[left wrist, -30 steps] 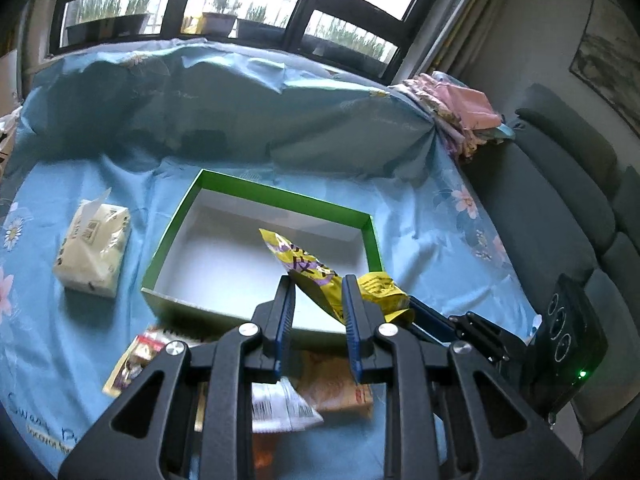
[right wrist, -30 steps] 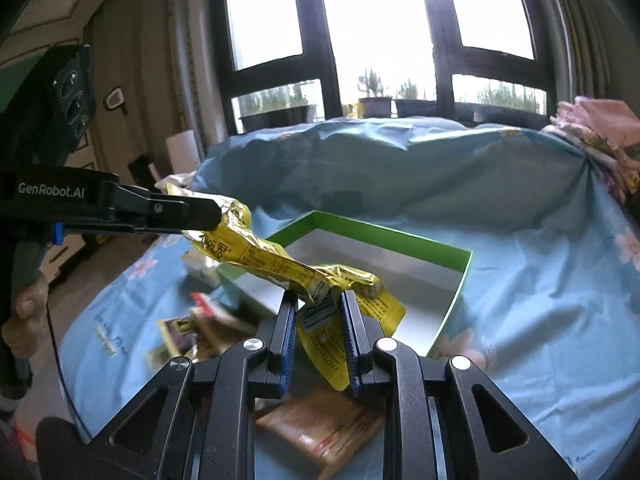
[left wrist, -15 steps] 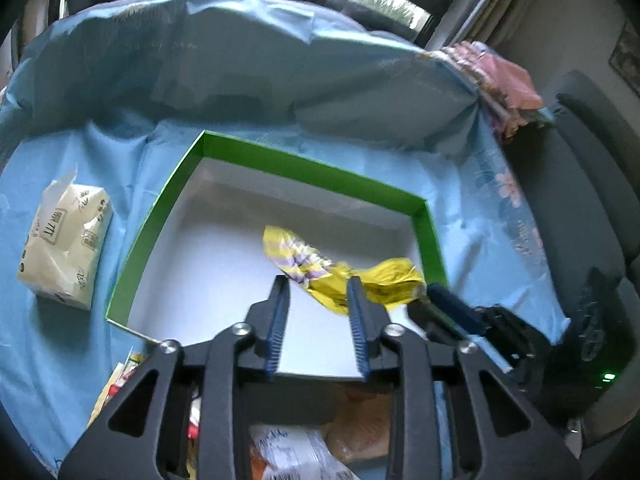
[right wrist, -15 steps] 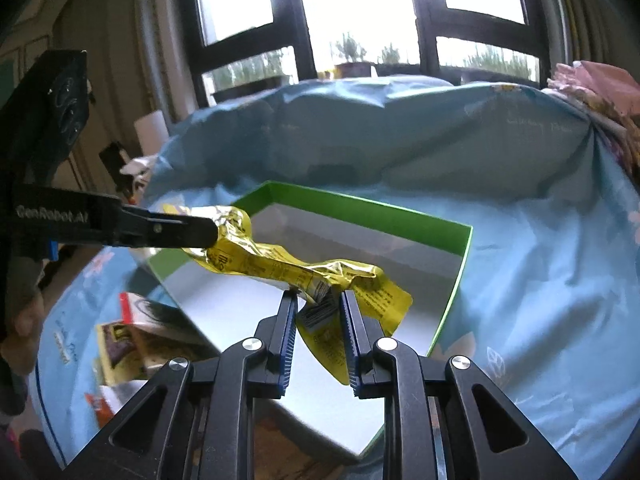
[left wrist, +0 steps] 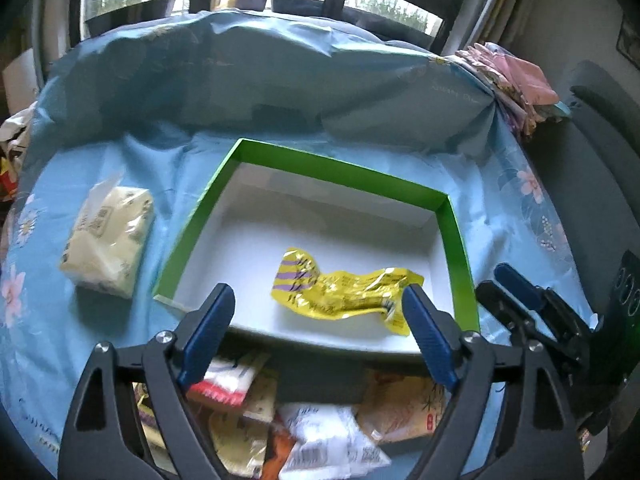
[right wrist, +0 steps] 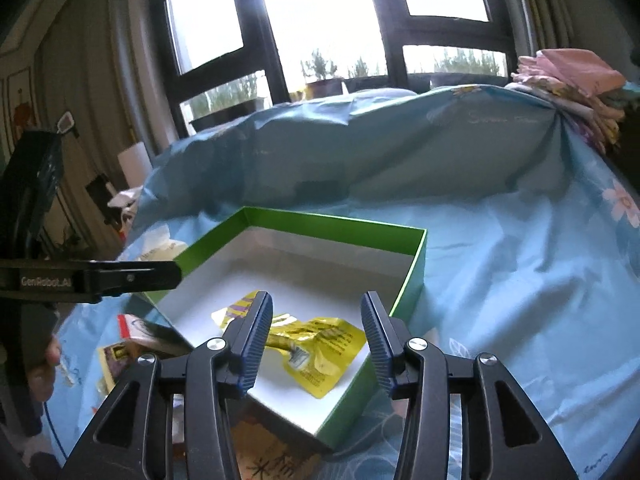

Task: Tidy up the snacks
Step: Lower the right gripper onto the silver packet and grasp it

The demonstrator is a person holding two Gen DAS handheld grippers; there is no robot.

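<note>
Left wrist view: left gripper (left wrist: 316,314) jaws opening, nothing clamped; yellow snack packet (left wrist: 344,290) lies flat on the white floor of the green-rimmed box (left wrist: 340,168).

Right wrist view: right gripper (right wrist: 316,334) jaws opening above the packet, clear of it.
</note>
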